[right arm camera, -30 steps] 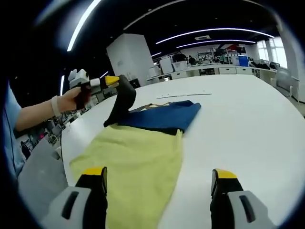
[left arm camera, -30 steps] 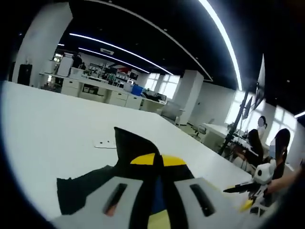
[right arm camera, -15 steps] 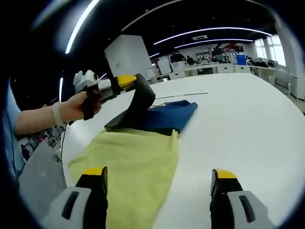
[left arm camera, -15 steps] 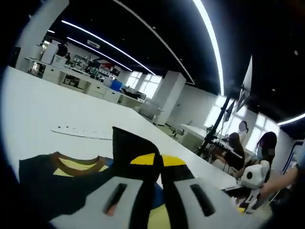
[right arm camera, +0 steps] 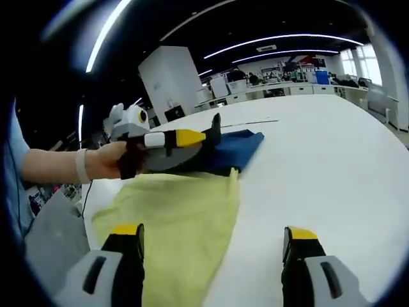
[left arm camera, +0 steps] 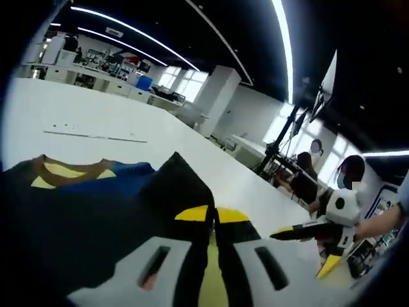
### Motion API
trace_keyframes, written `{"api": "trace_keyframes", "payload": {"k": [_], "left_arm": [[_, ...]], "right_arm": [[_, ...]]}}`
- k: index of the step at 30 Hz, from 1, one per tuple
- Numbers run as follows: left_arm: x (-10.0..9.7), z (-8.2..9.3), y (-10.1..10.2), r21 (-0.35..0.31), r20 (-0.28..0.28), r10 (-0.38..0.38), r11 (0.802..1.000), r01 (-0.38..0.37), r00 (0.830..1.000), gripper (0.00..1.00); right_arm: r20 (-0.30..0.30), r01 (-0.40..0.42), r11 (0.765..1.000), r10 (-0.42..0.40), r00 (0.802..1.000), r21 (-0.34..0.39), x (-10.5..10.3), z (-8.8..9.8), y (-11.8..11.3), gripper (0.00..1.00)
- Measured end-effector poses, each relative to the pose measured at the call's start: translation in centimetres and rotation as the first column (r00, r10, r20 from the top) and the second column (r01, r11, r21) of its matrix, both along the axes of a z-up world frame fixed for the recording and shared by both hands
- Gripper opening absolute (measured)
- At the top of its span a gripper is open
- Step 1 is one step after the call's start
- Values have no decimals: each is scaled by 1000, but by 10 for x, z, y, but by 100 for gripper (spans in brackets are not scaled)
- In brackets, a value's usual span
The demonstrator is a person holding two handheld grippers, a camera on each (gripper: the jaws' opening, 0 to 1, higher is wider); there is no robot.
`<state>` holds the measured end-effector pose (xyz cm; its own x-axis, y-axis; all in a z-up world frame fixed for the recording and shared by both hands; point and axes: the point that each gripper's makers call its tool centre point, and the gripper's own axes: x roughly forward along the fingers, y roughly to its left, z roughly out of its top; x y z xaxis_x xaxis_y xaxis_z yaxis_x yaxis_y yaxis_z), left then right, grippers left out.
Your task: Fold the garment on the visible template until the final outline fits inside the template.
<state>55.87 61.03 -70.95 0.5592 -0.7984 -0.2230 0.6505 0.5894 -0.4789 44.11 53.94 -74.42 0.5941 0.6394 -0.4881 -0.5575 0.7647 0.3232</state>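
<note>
Overhead, light strips (right arm camera: 281,39) cross a dark ceiling — white table (right arm camera: 332,166) below

Left hand-held gripper (right arm camera: 192,136): it has moved from the table's near edge over the garment, jaws closed on the fabric.
Black sleeve (right arm camera: 208,137): earlier lifted high, now carried lower across the blue part (right arm camera: 239,146).
Garment (left arm camera: 96,211): the collar has come into the left gripper view.

Garment (right arm camera: 192,217) bottom edge cut off

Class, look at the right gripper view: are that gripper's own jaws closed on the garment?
No: the right gripper stands open, jaws wide apart, nothing between them over the yellow garment.
</note>
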Motion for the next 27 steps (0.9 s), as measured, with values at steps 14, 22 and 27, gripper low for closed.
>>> {"api": "trace_keyframes", "payload": {"k": [14,22,27], "left_arm": [[-12,-28,-6,54,-59,-53,997,56,997,0],[-14,-30,-7,63,-54,-66,996,69,996,2],[-16,-29,-8,108,-2,-80,991,79,997,24]], "right_arm": [[-4,0,1000,0,1000,-9,-2,-2,-3,91],[9,-16,1000,16,1000,-5,1,3,2,92],[11,-20,1000,20,1000,-8,2,4,2,92]]}}
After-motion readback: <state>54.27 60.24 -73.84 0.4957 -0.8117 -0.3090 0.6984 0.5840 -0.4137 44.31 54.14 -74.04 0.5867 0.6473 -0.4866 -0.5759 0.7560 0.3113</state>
